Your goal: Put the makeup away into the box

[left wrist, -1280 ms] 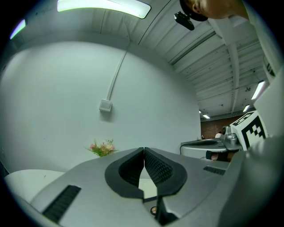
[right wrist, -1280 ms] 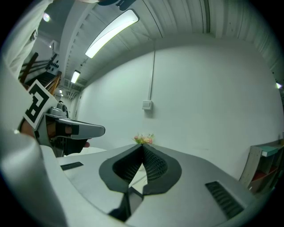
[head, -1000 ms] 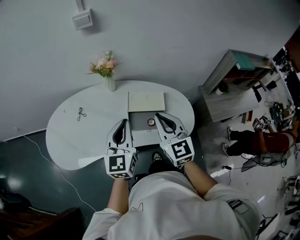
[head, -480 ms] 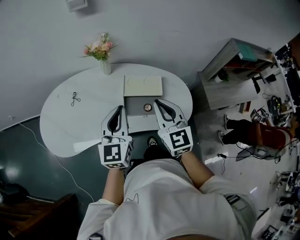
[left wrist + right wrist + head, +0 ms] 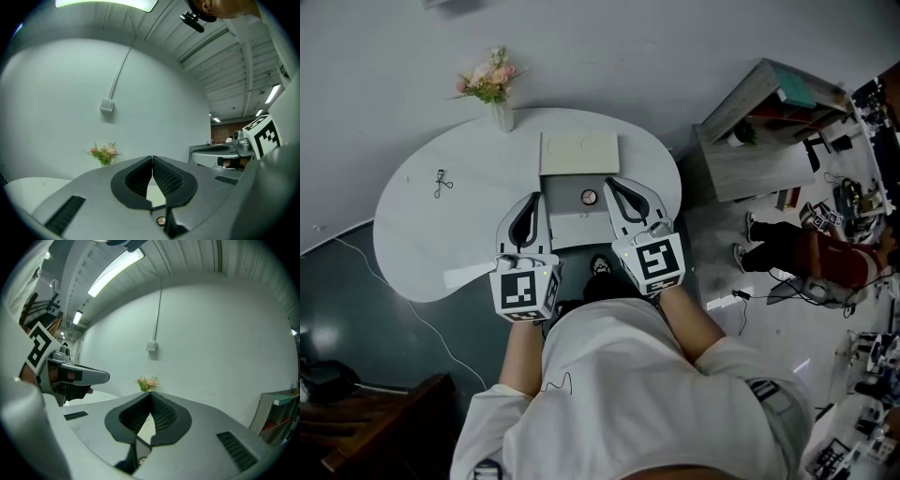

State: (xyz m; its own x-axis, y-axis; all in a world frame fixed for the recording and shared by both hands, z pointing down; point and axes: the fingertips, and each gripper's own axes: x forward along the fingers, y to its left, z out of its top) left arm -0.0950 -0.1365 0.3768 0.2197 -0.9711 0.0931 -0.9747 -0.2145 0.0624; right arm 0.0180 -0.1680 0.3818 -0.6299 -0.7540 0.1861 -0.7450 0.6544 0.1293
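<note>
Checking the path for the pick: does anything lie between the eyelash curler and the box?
Nothing visible does. Only bare table separates the eyelash curler from the open box; the flower vase stands farther back.

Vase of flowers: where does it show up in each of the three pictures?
Head view: the vase of flowers stands upper left, at the far edge of the white table, by the wall.
Left gripper view: left of centre, just above and to the left of the closed jaws.
Right gripper view: near the centre, right above the jaw tips.
Shared landmark: the white table it stands on, seen in all three views.
</note>
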